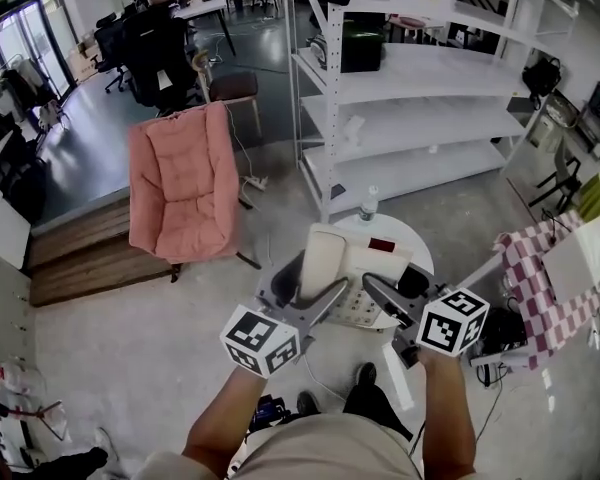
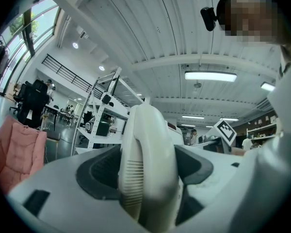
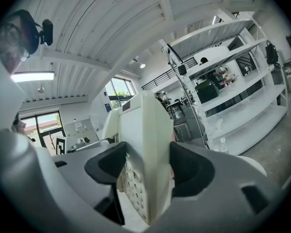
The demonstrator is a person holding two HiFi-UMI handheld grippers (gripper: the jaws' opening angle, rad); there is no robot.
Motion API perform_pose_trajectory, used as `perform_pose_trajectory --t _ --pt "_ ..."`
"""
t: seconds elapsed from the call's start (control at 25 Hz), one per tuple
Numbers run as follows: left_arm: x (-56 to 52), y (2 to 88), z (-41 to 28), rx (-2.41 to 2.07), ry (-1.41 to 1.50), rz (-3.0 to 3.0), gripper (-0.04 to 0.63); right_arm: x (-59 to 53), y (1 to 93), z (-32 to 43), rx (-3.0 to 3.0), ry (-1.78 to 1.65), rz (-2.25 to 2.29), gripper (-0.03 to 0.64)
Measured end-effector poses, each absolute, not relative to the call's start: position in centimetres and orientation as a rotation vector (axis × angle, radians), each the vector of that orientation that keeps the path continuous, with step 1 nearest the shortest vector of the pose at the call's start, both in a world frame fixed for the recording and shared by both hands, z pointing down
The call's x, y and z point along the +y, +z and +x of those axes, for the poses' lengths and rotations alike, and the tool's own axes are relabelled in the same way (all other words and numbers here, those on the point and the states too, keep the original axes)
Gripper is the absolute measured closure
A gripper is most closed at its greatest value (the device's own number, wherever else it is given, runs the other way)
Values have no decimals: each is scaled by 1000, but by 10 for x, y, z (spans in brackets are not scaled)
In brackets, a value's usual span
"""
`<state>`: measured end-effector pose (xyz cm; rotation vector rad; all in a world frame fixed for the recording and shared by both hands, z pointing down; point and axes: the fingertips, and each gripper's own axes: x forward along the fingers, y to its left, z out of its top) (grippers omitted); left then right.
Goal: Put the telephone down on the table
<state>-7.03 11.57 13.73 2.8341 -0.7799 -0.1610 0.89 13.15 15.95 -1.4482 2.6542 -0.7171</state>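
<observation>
Telephone (image 1: 352,273) over table (image 1: 416,240), two grips
I clamp handset (image 1: 318,258) in left gripper (image 1: 326,302), base (image 1: 378,260) in right gripper (image 1: 377,290) — uneven lowering may split them

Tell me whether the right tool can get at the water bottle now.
Probably not: the right tool is shut on the telephone, so its jaws are not free, and the water bottle stands beyond the held telephone.

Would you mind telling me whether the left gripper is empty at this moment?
No, the left gripper view shows the left gripper with its jaws clamped on either side of the cream telephone handset.
</observation>
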Motion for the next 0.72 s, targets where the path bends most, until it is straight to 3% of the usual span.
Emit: perform_pose_trajectory --t 0.72 --pt "10 153 -27 -995 -160 2749 261 15 173 54 2791 -775 -1249 354"
